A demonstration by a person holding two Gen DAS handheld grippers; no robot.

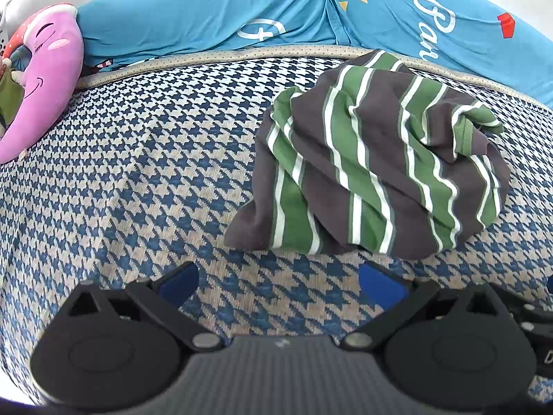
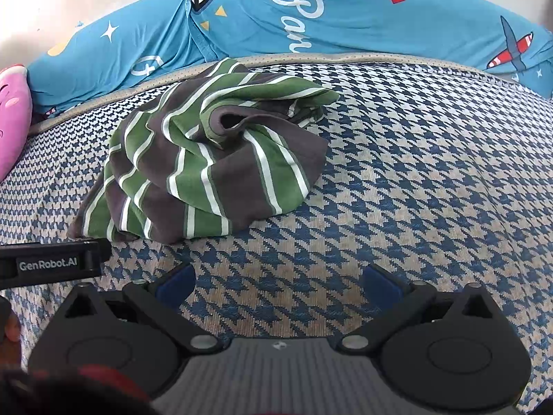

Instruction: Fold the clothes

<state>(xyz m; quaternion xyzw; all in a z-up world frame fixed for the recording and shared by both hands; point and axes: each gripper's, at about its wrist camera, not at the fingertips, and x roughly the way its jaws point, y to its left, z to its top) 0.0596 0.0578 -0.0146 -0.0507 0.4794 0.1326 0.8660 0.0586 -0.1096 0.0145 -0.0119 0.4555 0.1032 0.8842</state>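
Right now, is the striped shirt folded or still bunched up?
Bunched up: the shirt lies in a crumpled heap on the bed, stripes twisting, no flat folds.

A home bedroom: a bed [image 1: 121, 180] covered in a blue-and-beige houndstooth mat, blue cartoon-print bedding [image 1: 207, 17] with stars and a plane bunched along a pale wall, a pink smiling plush toy [image 1: 45, 79] at the side, and a crumpled striped garment [image 2: 207, 159] lying on the bed

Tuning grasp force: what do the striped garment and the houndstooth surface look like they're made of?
Striped garment: looks like soft matte jersey knit, probably cotton; it slumps in loose rounded folds with no sheen. Houndstooth surface: coarser woven upholstery-type fabric, matte; visible ribbed weave texture, lying taut and flat. Fibre content of either can't be told.
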